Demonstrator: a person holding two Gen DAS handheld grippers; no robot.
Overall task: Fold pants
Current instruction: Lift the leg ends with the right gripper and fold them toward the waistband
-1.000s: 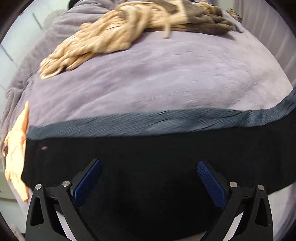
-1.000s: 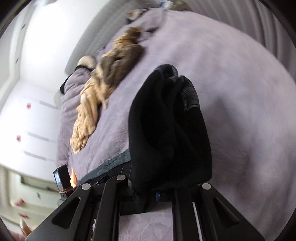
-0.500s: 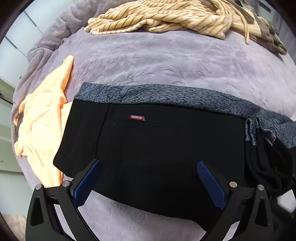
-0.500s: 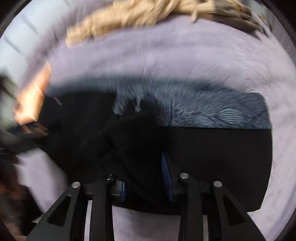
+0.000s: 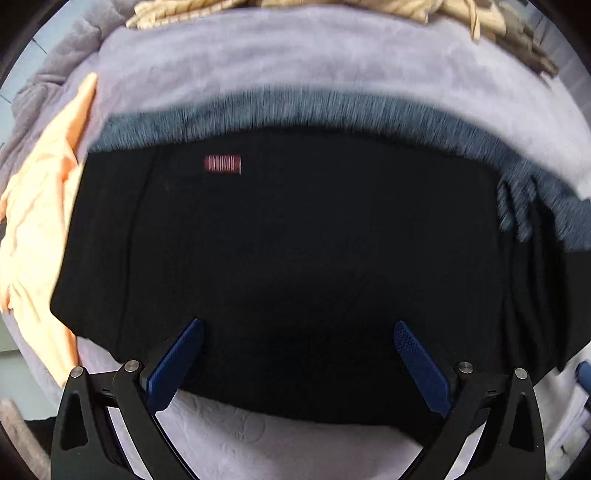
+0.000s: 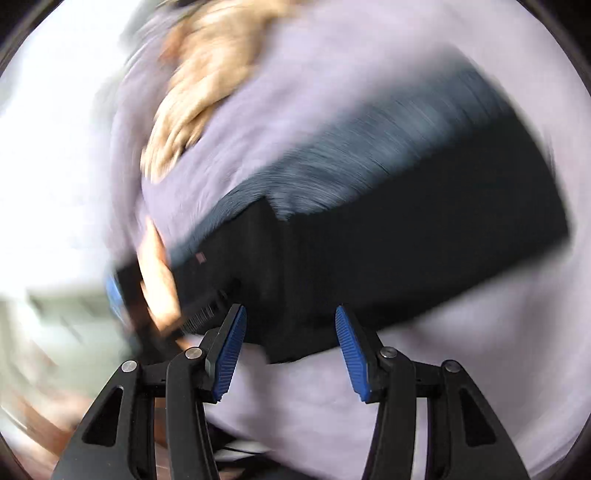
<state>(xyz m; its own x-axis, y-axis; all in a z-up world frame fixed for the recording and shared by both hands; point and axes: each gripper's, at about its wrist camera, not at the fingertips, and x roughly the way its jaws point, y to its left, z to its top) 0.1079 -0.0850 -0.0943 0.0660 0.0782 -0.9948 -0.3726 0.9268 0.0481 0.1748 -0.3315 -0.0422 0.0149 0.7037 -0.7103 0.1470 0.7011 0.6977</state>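
Black pants (image 5: 288,258) with a grey waistband (image 5: 332,110) and a small red label (image 5: 222,164) lie flat and folded on a lilac blanket (image 5: 295,55). My left gripper (image 5: 295,339) is open, its blue pads just above the near edge of the pants, holding nothing. My right gripper (image 6: 290,325) is open and empty above the near edge of the pants (image 6: 388,251); that view is blurred by motion.
An orange garment (image 5: 40,206) lies at the left of the pants, partly under them. A pile of tan striped clothes (image 5: 461,11) lies at the far side of the bed, also in the right wrist view (image 6: 207,74). The bed's left edge drops to a pale floor.
My right gripper has let go of the black fabric it held and now stands open. My left gripper has moved closer to the pants, still open.
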